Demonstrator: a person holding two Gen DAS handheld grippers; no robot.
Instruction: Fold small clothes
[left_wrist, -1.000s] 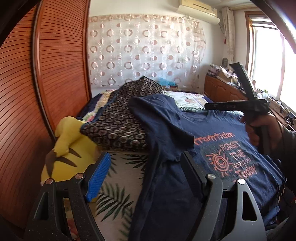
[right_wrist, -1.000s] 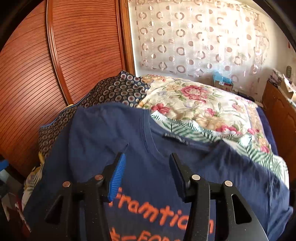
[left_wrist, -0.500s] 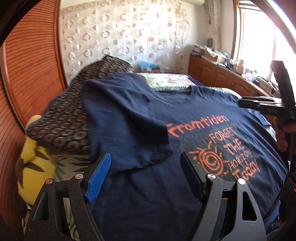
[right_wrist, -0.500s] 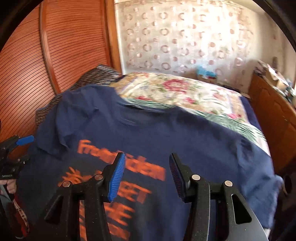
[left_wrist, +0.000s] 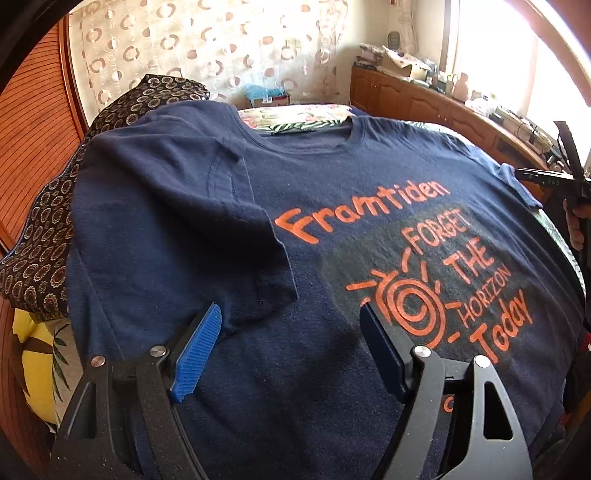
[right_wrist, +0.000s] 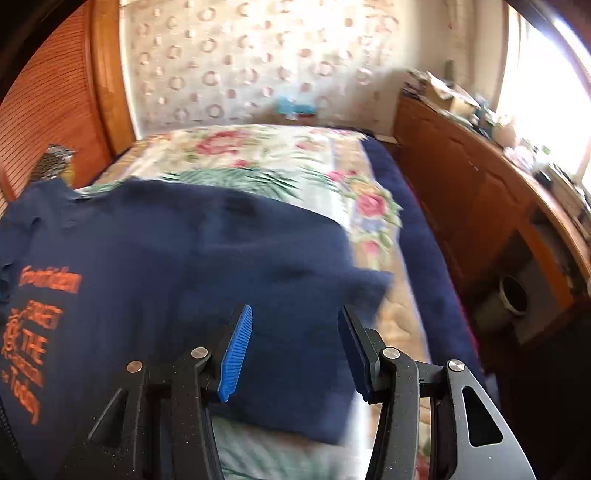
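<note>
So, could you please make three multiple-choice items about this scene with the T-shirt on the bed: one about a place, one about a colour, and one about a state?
1. Where does the folded-in sleeve lie?
A. over the T-shirt's front, beside the print
B. hanging off the bed
C. under the yellow toy

2. What colour is the lettering on the navy T-shirt?
A. white
B. orange
C. green

3. How is the left gripper?
A. shut on the collar
B. shut on the hem
C. open above the shirt, holding nothing

Answers:
1. A: the sleeve is turned inward onto the chest, next to the first printed word.
2. B: the words and the sun drawing are orange.
3. C: its jaws stand wide apart and no cloth is between the pads.
</note>
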